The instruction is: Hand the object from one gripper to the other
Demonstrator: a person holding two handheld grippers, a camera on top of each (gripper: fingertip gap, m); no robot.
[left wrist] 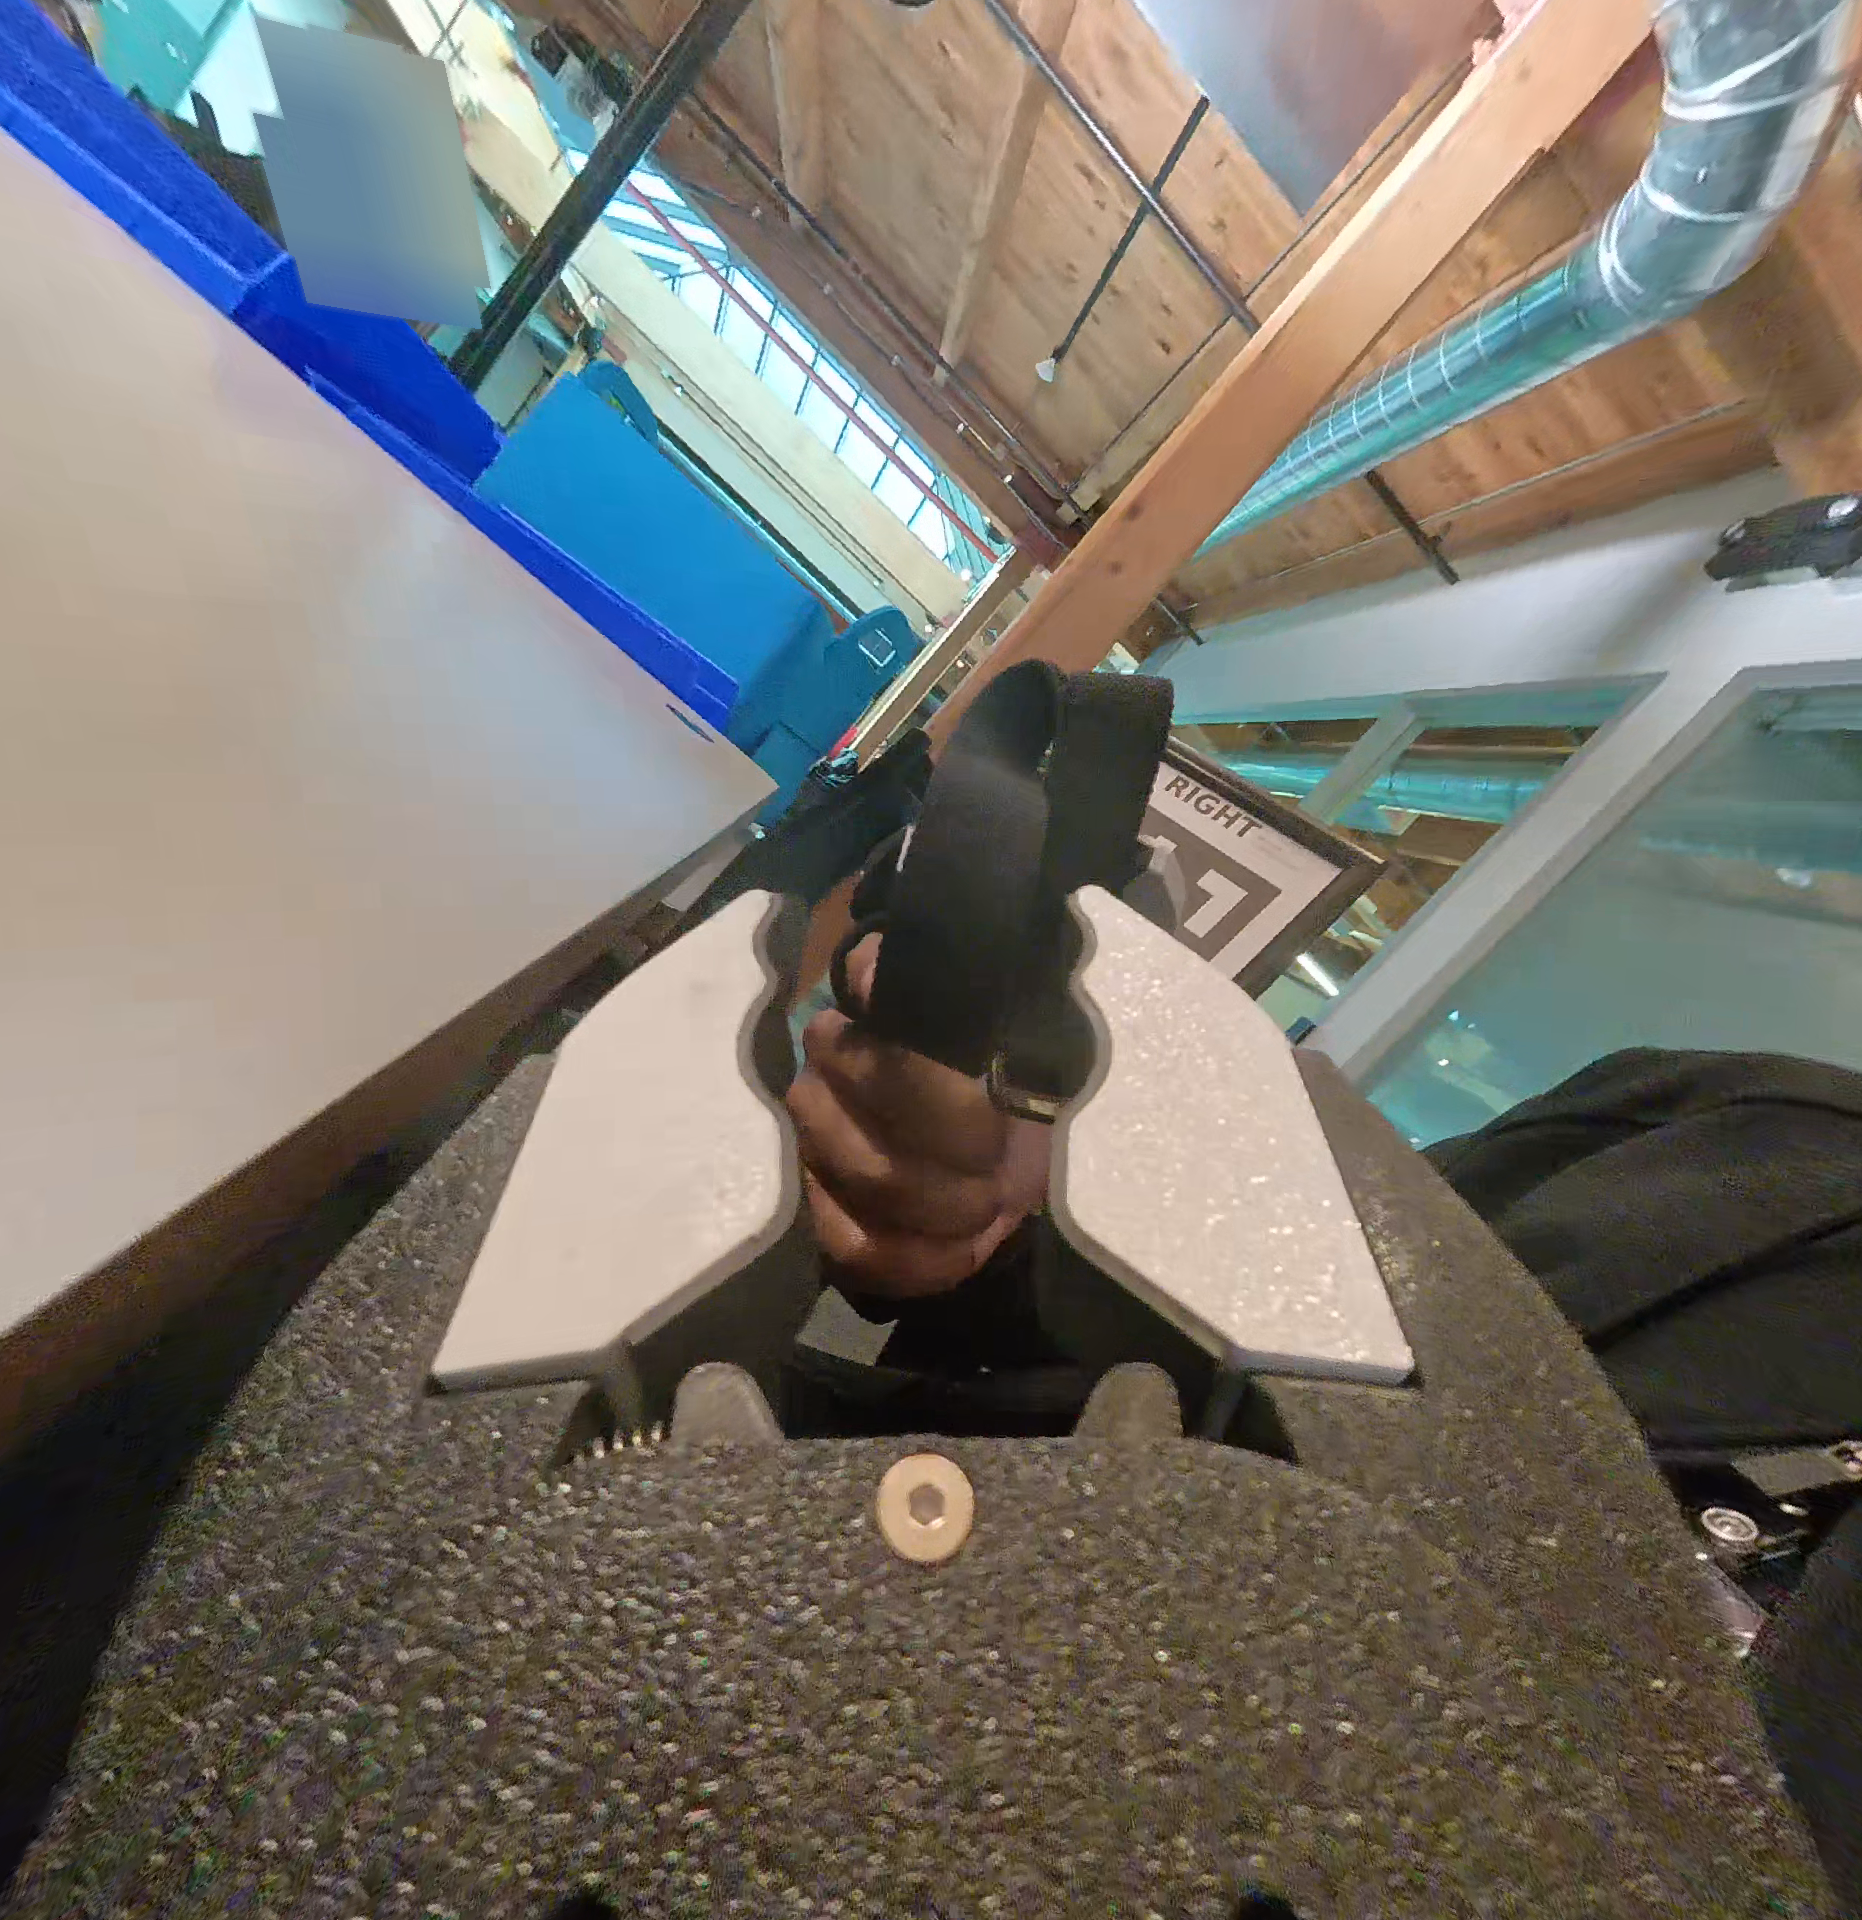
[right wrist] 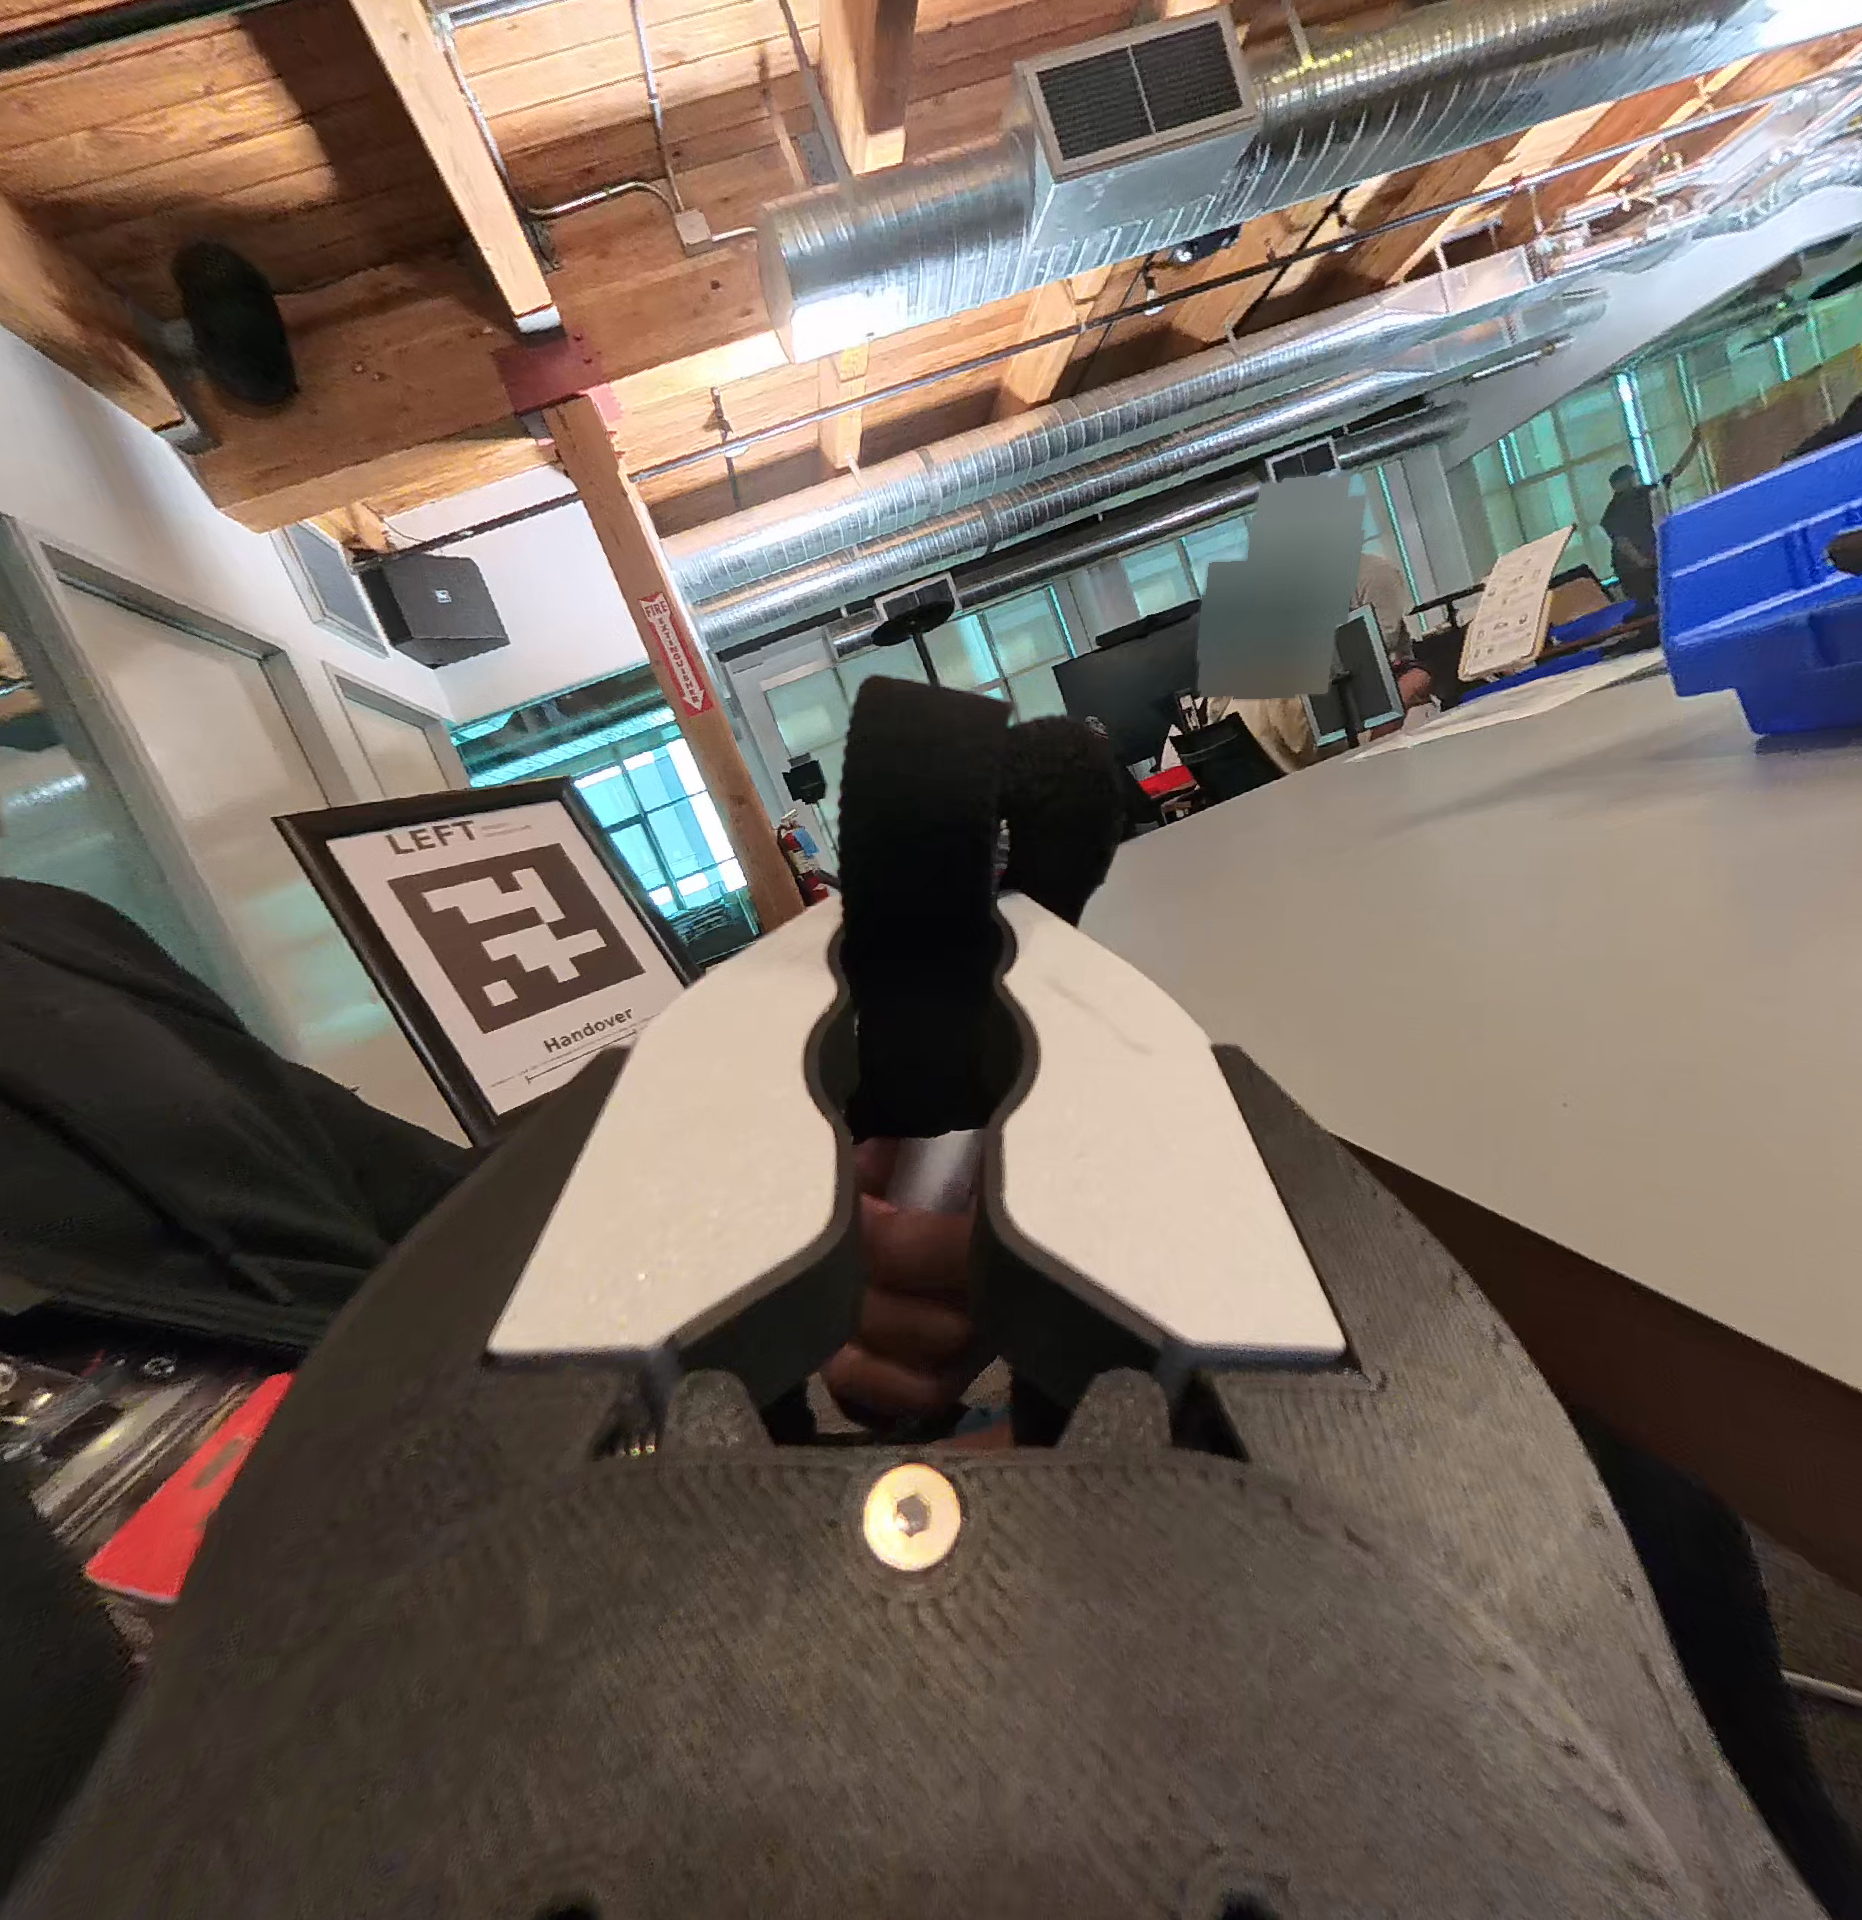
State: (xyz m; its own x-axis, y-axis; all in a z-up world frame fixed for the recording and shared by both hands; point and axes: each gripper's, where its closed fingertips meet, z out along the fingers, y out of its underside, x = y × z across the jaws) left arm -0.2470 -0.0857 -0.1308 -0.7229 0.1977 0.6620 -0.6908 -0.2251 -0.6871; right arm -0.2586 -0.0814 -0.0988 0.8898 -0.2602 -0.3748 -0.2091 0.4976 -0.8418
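Nearest you, the right gripper [right wrist: 922, 1023] has its grey jaws closed onto the black fabric strap with a metal end [right wrist: 932, 935], raised beside the grey table [right wrist: 1478, 956]. The left gripper [left wrist: 922, 1003] stands partly open around the same strap [left wrist: 963, 883], apparently not pinching. Close it firmly before your right lets go.

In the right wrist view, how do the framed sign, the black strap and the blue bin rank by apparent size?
1. Framed sign, largest.
2. Black strap and blue bin: unsure, similar, and the bin is farther away and cut off by the frame edge.
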